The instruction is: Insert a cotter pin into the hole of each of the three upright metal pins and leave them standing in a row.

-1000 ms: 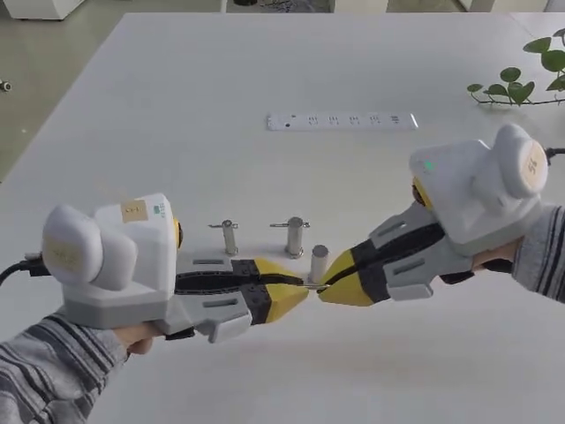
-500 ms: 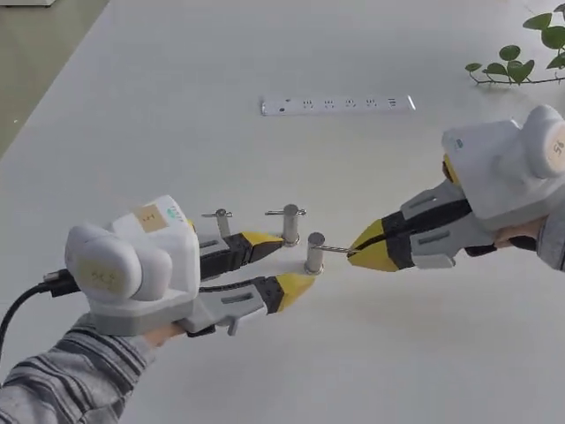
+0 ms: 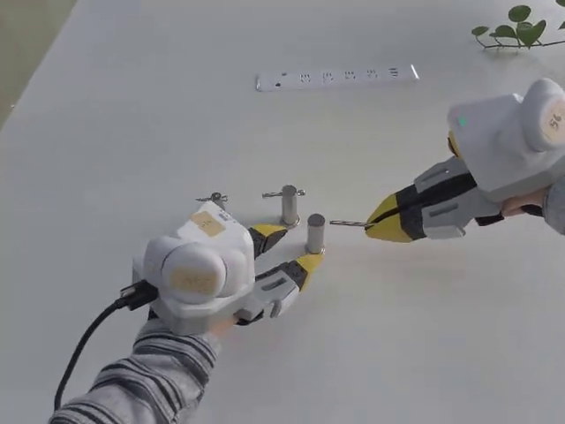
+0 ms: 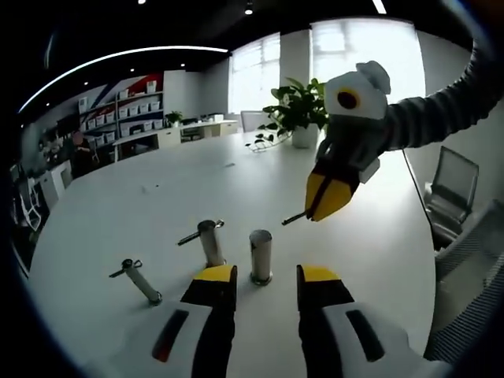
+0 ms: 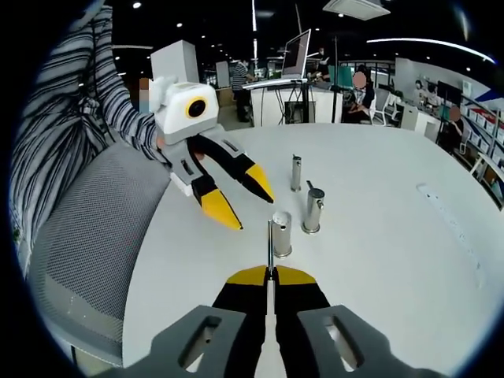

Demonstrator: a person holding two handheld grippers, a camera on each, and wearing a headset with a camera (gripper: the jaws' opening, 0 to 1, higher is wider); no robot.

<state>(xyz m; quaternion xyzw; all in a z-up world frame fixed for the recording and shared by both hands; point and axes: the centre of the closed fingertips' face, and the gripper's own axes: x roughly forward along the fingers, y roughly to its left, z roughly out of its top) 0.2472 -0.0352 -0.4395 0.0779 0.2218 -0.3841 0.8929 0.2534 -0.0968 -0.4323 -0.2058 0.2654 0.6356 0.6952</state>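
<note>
White tabletop [image 3: 177, 106] holds the row; the left gripper [image 3: 296, 246], jaws together a second ago, now has them apart flanking the bare metal pin [image 3: 315, 231], likely steadying it for the last insertion. From its 3 o'clock the right gripper [image 3: 380, 223], clamped on the cotter pin [image 3: 347, 223], aims it just short. The pin's hole is too small to see, and the farthest fitted pin [image 3: 216, 200] sits half hidden behind the left gripper.

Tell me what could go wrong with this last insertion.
The left gripper stands open around the bare metal pin, not clamping it, so a push from the cotter pin in the right gripper may tip it. It could then knock the finished pin close behind.
</note>
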